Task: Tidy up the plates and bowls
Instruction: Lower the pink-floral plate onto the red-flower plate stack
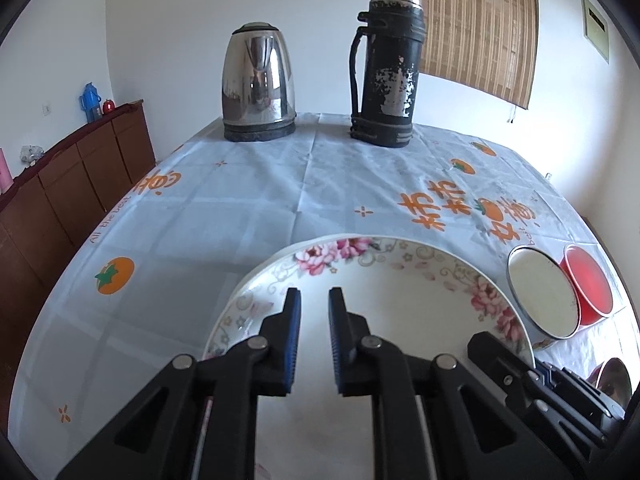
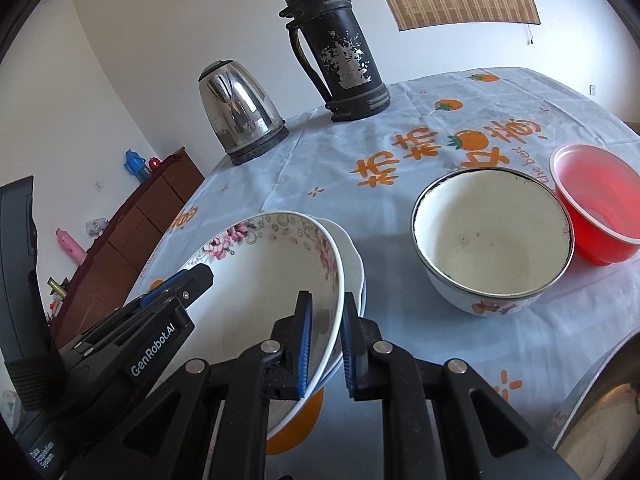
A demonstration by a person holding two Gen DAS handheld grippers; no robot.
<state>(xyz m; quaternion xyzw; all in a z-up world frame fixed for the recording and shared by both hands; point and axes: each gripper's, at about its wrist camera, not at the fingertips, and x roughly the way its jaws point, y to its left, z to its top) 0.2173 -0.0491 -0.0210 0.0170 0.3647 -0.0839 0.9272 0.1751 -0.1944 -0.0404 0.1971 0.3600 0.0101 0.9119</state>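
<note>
- Right gripper [image 2: 324,340]: fingers straddle the rim of the floral plate [image 2: 276,264], one pad inside, one outside. A small gap shows on the outer side, so probably not clamped yet; if it lifts now the plate may slip out.
- Floral plate sits tilted on a plain white plate [image 2: 354,260] on the desk [image 2: 400,152]. Risk: the pinch could catch both rims and drag the lower plate along.
- Left gripper [image 1: 314,332]: fingers apart, nothing between them, hovering over the plate's inner face. From the right wrist view it looks near or on the far rim; can't tell contact. It could knock the plate when the right side lifts.
- Glazed ceramic is slick and a one-edge grip is weak, so the plate could swing and chip.
- Enamel bowl [image 2: 492,240] and red bowl [image 2: 600,204] touch each other just right of the plates; a wide swing could hit them.
- Kettle [image 2: 240,112] and flask [image 2: 340,48] are well back, low risk.
</note>
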